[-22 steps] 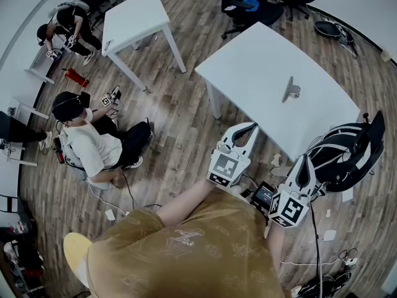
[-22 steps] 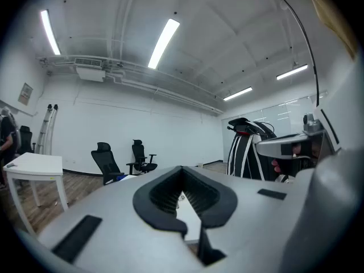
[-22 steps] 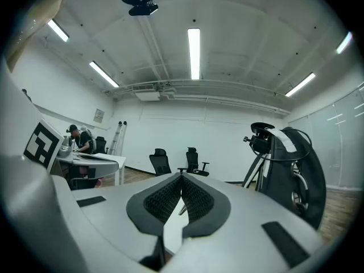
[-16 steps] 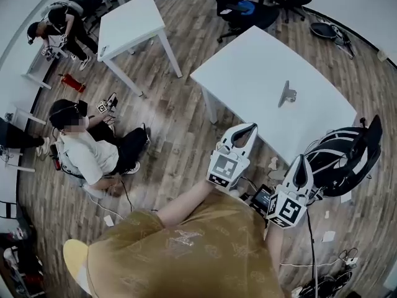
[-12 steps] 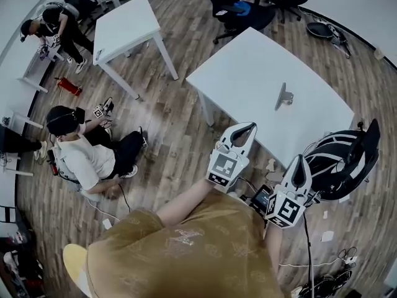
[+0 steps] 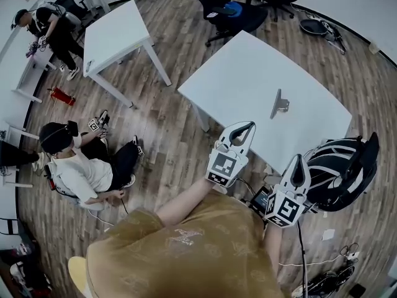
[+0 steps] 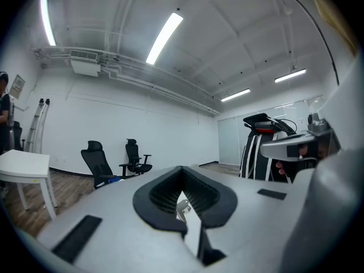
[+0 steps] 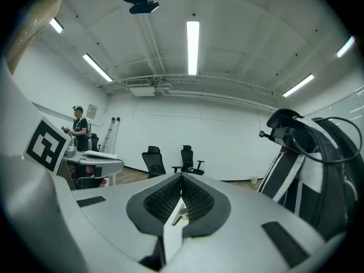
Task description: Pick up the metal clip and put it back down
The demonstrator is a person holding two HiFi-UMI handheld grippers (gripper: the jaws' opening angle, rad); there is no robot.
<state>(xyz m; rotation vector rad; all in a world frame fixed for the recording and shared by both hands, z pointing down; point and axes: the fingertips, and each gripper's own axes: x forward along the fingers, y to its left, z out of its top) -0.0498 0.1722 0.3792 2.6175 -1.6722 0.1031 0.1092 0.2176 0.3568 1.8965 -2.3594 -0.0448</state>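
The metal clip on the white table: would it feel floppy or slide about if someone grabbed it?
Probably stiff, not floppy: the metal clip looks like bent metal. On the smooth white table, a sideways nudge would likely make it skid. Part of it seems to stand up from the surface, so it might tip if pinched off-centre.

The right gripper holds its two fingers closed, the tips meeting in a point. The narrow slit under the tips shows a strip of white table with the metal clip lying on it, clear of the pads. Beyond the fingertips stand two black office chairs. Left of the fingers are the left gripper and a standing person. To their right is a black-and-white frame hung with cables.
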